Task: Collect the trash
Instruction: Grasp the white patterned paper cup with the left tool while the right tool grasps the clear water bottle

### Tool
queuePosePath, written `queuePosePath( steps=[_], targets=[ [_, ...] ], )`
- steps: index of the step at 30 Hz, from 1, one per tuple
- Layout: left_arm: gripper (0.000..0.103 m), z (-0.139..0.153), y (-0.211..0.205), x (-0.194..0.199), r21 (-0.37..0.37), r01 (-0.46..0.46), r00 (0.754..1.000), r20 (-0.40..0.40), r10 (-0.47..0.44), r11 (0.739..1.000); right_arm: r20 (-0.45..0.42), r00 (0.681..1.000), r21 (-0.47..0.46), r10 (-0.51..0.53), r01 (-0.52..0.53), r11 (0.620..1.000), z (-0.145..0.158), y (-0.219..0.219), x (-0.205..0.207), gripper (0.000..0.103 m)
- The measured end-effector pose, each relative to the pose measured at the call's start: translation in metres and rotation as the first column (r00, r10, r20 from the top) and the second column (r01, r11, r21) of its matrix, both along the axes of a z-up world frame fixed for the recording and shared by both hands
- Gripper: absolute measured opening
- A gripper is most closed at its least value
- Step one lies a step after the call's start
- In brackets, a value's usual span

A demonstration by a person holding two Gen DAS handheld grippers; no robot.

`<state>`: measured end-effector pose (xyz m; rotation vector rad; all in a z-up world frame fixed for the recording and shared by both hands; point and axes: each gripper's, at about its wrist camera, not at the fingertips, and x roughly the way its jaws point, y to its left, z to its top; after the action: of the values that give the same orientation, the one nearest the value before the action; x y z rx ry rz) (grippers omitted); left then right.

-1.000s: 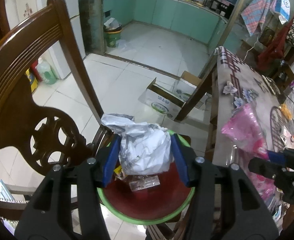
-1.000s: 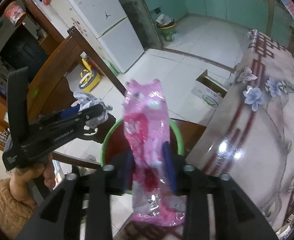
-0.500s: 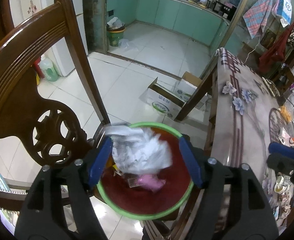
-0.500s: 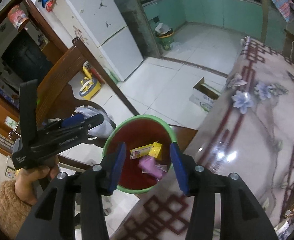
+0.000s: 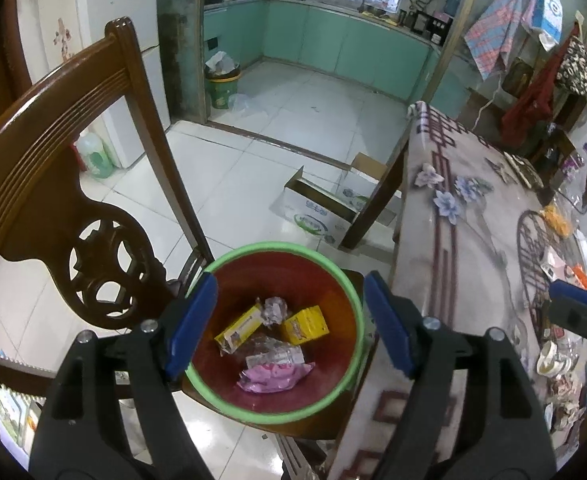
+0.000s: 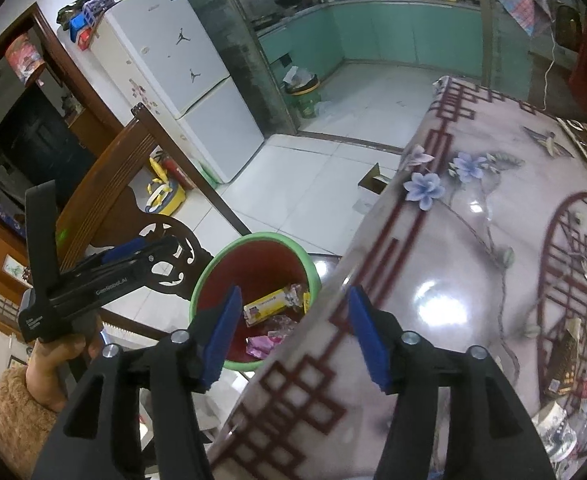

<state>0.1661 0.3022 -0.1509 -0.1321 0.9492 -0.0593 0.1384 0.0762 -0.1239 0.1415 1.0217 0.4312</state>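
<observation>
One green-rimmed trash bin (image 5: 274, 410) with a dark red inside sits on the seat of one carved wooden chair (image 5: 53, 184), just beside the edge of the counter (image 5: 445, 240) with its flowered cover. Inside the bin lie two yellow boxes (image 5: 305, 325), one pink wrapper (image 5: 271, 374), one clear plastic wrapper (image 5: 275, 356) above the pink one, and one small crumpled wad (image 5: 274, 309) between the boxes.

The left claw (image 5: 289, 326) hangs right over the bin mouth, its two blue pads (image 5: 191, 322) spread wide with nothing between them. The right claw (image 6: 291, 334) is also spread and empty, over the counter edge with the bin (image 6: 253, 240) showing between its pads. From the right wrist view the left claw (image 6: 129, 248) appears from the side, held in a hand (image 6: 59, 364).

One cardboard box (image 5: 325, 210) stands open on the tiled floor past the bin.

A second ago the left claw pinched a crumpled white bag and the right one a pink wrapper; half a second ago the pink one was already in the bin and the white bag was dropping out of the opening left claw. Now both claws hold nothing, and the white bag cannot be made out for certain.
</observation>
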Motion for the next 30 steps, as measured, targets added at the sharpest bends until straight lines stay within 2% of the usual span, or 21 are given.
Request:
queuePosePath(
  steps=[9, 14, 16, 23, 26, 30],
  targets=[
    [0.073, 0.006, -0.055, -0.032, 0.005, 0.026, 1.0, 0.002, -0.026, 1.0, 0.02, 1.0, 0.009, -0.004, 0.004, 1.0, 0.006, -0.043, -0.036, 0.057],
    [0.073, 0.011, -0.101, -0.052, 0.009, 0.072, 0.997, 0.002, -0.072, 0.997, 0.018, 0.999, 0.02, -0.041, 0.04, 0.999, 0.009, -0.088, -0.057, 0.059],
    [0.073, 0.012, -0.122, -0.061, 0.001, 0.091, 0.996, 0.002, -0.091, 0.996, 0.011, 0.998, 0.023, -0.055, 0.055, 0.998, 0.008, -0.106, -0.065, 0.062],
    [0.073, 0.014, -0.192, -0.091, -0.035, 0.159, 0.987, 0.001, -0.159, 0.987, 0.002, 0.993, 0.016, -0.117, 0.117, 0.993, 0.006, -0.178, -0.097, 0.064],
    [0.076, 0.014, -0.221, -0.104, -0.048, 0.191, 0.981, 0.0, -0.191, 0.98, -0.012, 0.989, -0.009, -0.147, 0.147, 0.989, -0.002, -0.209, -0.107, 0.07],
    [0.076, 0.01, -0.259, -0.123, -0.094, 0.227, 0.973, -0.012, -0.229, 0.969, -0.029, 0.974, -0.114, -0.225, 0.221, 0.969, -0.02, -0.261, -0.106, 0.071]
  ],
)
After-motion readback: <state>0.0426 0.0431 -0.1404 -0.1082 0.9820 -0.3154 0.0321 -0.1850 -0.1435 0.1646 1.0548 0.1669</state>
